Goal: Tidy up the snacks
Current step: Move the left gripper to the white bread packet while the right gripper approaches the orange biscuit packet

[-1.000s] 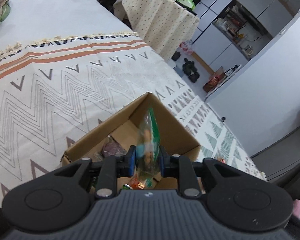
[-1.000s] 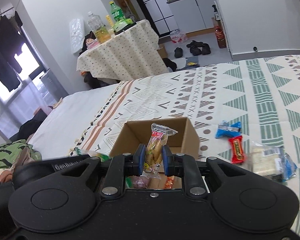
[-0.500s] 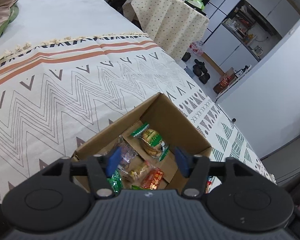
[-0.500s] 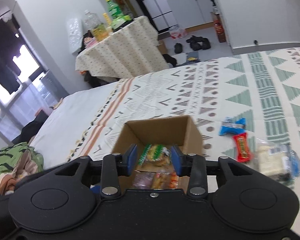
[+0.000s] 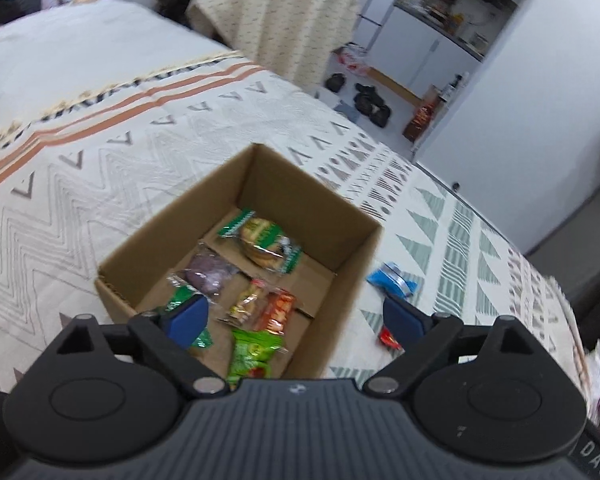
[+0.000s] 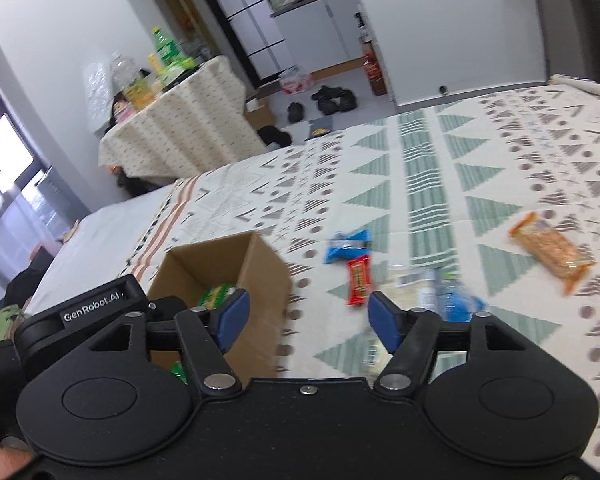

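Observation:
An open cardboard box (image 5: 172, 236) sits on the patterned bedspread and holds several wrapped snacks, among them a green-wrapped bun (image 5: 260, 240) and a red packet (image 5: 278, 310). My left gripper (image 5: 296, 316) hovers over the box's near side, jaws opening wide, nothing between them. My right gripper (image 6: 304, 320) hangs beside the same box (image 6: 260, 276), over the bedspread; its jaws are opening and hold nothing. Loose on the spread lie a blue packet (image 6: 346, 245), a red bar (image 6: 358, 282), a clear blue-printed pack (image 6: 440, 296) and an orange cracker pack (image 6: 552, 252).
The bedspread (image 6: 440, 184) runs right to the bed's far edge. Beyond it stand a cloth-covered table (image 6: 188, 128) with bottles, shoes on the floor (image 6: 332, 98) and kitchen cupboards. The left gripper's body (image 6: 88, 304) shows at the right wrist view's left edge.
Both grippers let go of their snacks, which dropped into the box, and both sets of jaws spread apart. The right gripper swung rightward from over the box toward the loose snacks.

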The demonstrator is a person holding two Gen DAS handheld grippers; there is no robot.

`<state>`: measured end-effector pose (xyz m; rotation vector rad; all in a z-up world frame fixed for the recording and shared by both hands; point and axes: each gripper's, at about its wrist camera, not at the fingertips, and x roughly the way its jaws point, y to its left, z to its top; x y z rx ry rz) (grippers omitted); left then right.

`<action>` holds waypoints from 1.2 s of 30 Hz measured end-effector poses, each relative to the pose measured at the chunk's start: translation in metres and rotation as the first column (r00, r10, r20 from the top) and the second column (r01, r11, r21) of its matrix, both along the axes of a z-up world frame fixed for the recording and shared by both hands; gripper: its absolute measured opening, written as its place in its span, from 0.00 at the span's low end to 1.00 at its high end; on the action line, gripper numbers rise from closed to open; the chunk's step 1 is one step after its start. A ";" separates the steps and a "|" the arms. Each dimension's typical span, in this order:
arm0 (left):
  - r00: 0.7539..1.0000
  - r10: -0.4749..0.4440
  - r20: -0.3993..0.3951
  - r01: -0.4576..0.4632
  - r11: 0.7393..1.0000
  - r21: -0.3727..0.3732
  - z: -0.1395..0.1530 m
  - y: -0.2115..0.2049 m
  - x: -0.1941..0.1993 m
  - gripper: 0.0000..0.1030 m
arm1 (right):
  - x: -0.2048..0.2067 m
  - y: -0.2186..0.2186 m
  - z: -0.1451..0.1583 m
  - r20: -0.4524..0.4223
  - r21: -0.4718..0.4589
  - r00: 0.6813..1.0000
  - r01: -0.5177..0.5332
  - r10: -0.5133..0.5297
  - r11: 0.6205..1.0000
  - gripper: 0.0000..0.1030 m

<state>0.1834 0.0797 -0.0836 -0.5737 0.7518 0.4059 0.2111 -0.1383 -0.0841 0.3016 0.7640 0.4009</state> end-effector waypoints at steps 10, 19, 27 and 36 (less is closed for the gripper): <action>0.991 -0.130 0.013 0.129 0.989 0.072 0.008 -0.048 0.002 1.00 | -0.014 -0.061 0.003 0.032 -0.012 0.996 0.079 -0.079 0.997 0.89; 0.978 -0.207 -0.011 0.207 0.971 0.121 0.010 -0.079 0.017 1.00 | -0.018 -0.116 -0.009 0.038 -0.007 0.989 0.144 -0.143 0.990 0.97; 0.965 -0.259 -0.038 0.262 0.953 0.150 0.011 -0.103 0.030 1.00 | -0.011 -0.150 -0.025 0.009 0.006 0.985 0.174 -0.174 0.985 0.99; 0.940 -0.321 -0.115 0.335 0.932 0.136 0.001 -0.129 0.056 1.00 | -0.004 -0.177 -0.050 -0.003 0.058 0.977 0.213 -0.214 0.975 0.99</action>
